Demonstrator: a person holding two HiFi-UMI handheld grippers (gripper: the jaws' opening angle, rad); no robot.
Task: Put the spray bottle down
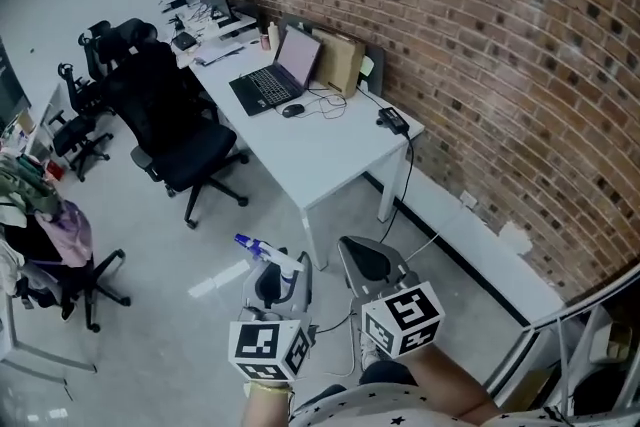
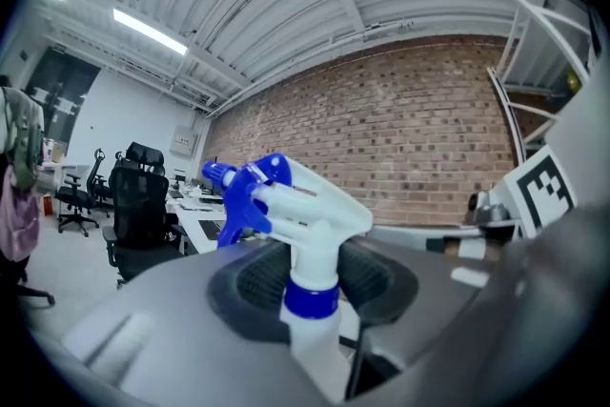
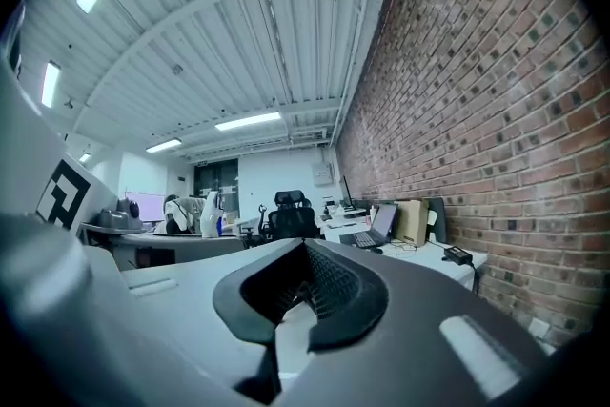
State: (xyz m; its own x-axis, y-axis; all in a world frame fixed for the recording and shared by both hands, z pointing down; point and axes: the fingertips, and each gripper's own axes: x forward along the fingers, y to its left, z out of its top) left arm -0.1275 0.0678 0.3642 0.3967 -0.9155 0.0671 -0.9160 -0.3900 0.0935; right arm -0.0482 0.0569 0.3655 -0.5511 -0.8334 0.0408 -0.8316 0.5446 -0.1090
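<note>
A white spray bottle (image 1: 264, 252) with a blue nozzle and blue collar stands upright between the jaws of my left gripper (image 1: 271, 281). In the left gripper view the bottle's neck (image 2: 312, 293) is pinched between the dark pads of that gripper (image 2: 310, 279), and the trigger head (image 2: 286, 200) points left. The bottle hangs in the air above the floor, well in front of the white desk (image 1: 330, 150). My right gripper (image 1: 369, 264) is held level beside it on the right. Its jaws (image 3: 303, 289) meet at the tip with nothing between them.
On the desk lie an open laptop (image 1: 272, 75), a mouse (image 1: 292, 110), a brown box (image 1: 339, 61) and a power brick (image 1: 390, 120). Black office chairs (image 1: 170, 120) stand left of it. A brick wall (image 1: 500, 55) runs along the right, with a railing (image 1: 560, 335) at lower right.
</note>
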